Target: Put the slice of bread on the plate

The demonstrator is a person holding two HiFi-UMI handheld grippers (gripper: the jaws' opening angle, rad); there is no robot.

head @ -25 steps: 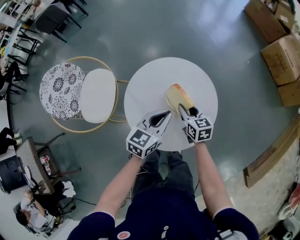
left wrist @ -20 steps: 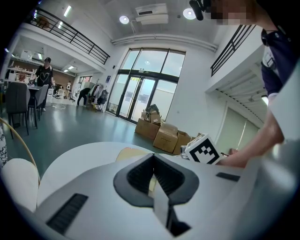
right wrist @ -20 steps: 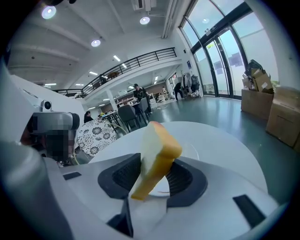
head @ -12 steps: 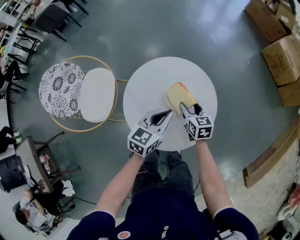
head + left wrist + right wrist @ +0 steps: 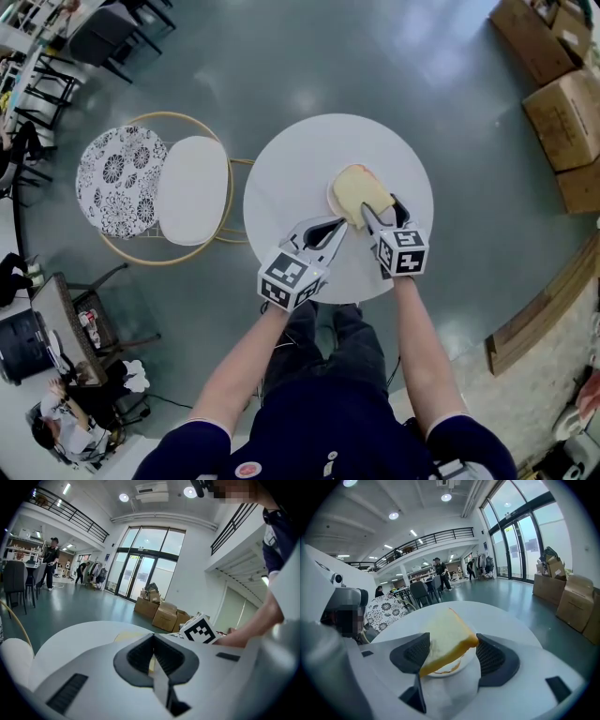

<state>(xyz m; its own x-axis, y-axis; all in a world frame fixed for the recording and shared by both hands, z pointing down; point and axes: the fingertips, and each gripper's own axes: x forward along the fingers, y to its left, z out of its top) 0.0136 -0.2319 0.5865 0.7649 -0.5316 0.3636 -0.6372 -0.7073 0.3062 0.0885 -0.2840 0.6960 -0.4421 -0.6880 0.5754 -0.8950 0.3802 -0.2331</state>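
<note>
While my right gripper (image 5: 382, 208), jaws just opening, stands spread round the bread slice (image 5: 447, 637) on the plate (image 5: 440, 671), left gripper (image 5: 336, 228) pressed together empty, I judge it soft, light: pinch crust edges gently.

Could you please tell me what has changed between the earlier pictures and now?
The right gripper has just been opening its jaws, letting go of the slice of bread, which has tipped flatter onto the plate, still between the jaws. The left gripper stayed shut and empty.
</note>
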